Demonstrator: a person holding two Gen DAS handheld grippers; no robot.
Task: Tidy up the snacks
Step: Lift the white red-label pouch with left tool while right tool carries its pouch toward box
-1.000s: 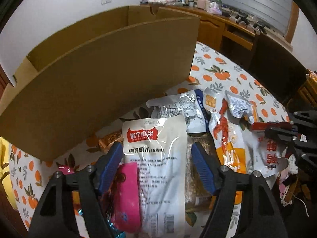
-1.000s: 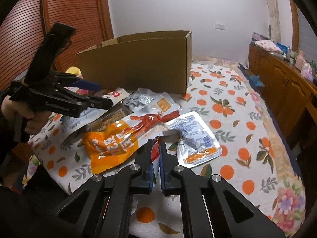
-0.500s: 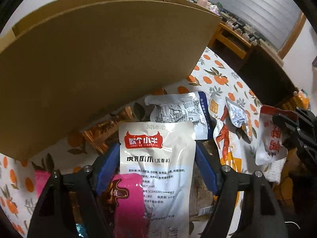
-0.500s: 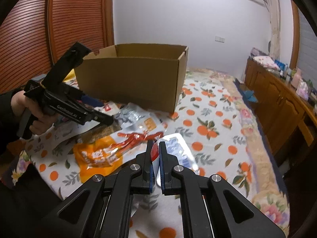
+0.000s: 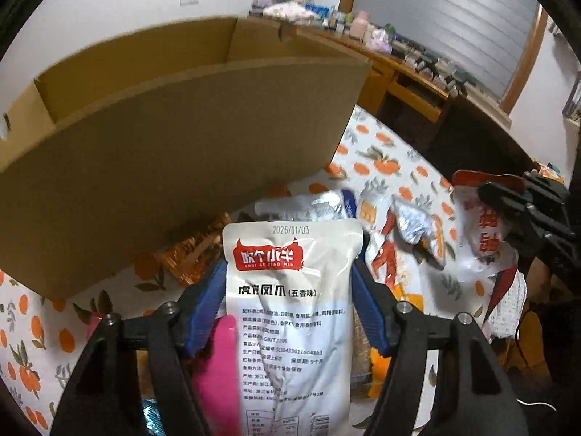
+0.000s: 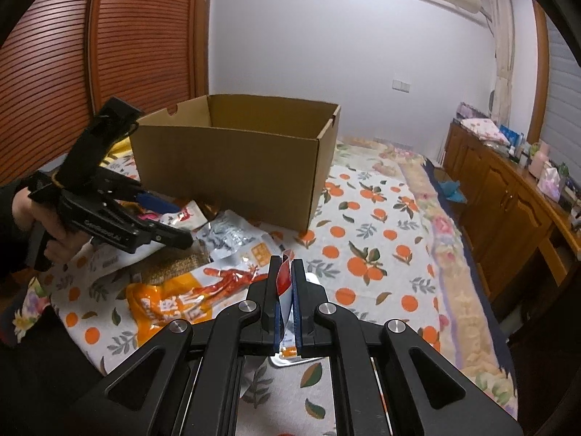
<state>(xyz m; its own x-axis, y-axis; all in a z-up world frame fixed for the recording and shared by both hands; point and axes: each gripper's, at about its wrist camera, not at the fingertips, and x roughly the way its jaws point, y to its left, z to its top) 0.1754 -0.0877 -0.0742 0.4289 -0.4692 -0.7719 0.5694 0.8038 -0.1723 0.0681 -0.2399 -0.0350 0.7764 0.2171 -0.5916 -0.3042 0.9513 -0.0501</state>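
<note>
Two packets are in our grip, the white pouch [image 5: 290,312] between the left gripper [image 5: 288,303]'s just-narrowed jaws, a red-edged packet [image 6: 284,283] pinched in the right gripper [image 6: 285,290], while the box [image 6: 239,160] ahead (interior mostly hidden) awaits the several snacks [image 6: 203,283] lying below.

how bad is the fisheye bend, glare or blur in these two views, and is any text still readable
Left wrist view: the brown cardboard box has its straight top edge bowed into an arc, the corners vignette black, and the white snack pouch with the red label shows sharp, readable print. Right wrist view: dim indoor light, the slatted wooden door curves, and the silver foil packet glints.
</note>
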